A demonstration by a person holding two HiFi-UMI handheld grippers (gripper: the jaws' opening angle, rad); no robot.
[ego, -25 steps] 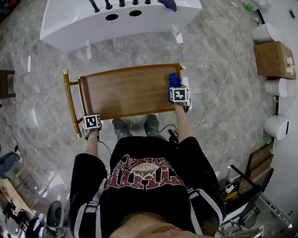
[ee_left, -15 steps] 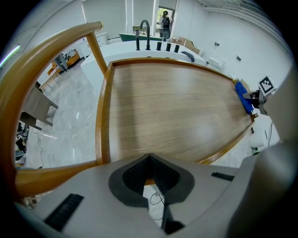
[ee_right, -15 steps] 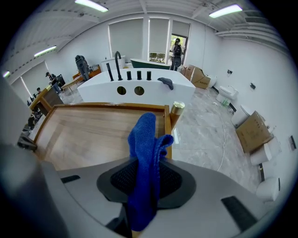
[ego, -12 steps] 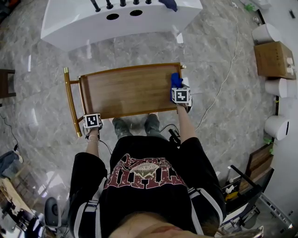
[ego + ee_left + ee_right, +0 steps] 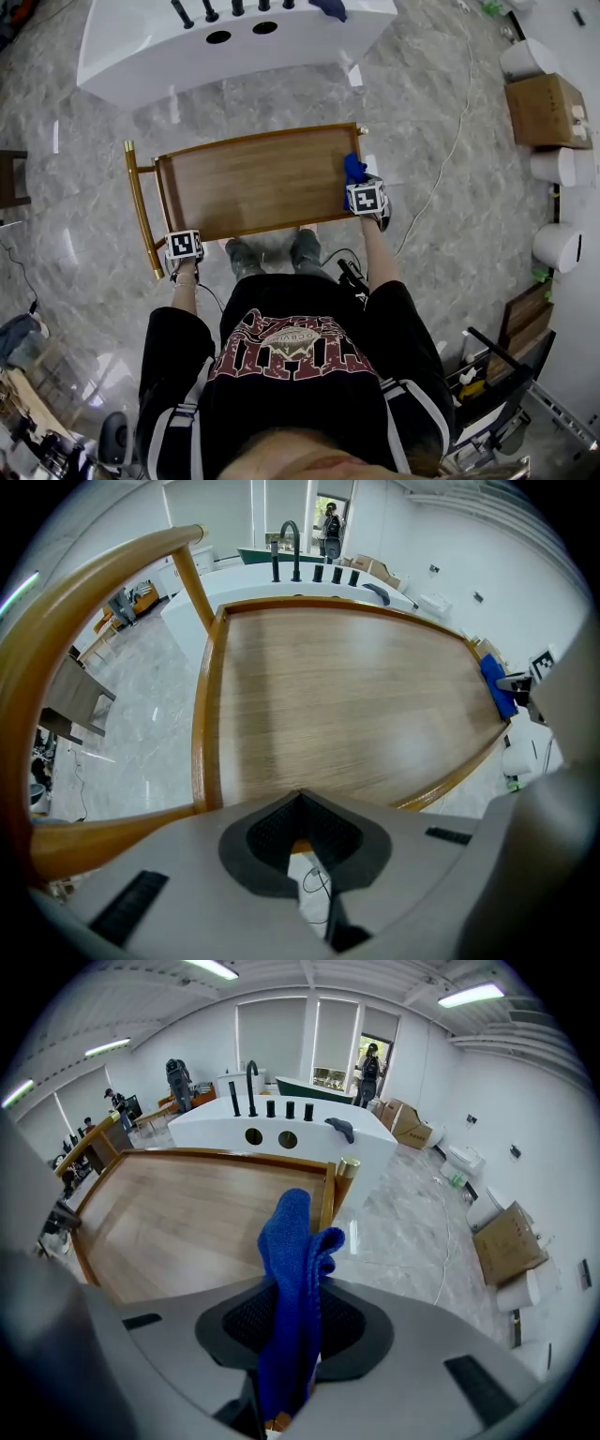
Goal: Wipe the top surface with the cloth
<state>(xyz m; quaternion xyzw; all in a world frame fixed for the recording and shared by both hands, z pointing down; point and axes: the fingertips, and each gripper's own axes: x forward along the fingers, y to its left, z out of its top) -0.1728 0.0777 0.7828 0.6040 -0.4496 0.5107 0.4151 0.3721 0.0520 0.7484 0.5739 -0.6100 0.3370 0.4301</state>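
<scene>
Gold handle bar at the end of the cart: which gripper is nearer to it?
Left. The left gripper is at the near end of the handle bar, beside it; the right gripper, holding the blue cloth, is at the cart's opposite end.

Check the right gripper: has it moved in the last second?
Yes, slightly. Against the cart's far right corner post, the right gripper with the blue cloth has drifted outward to the right rim and toward the near edge.
</scene>
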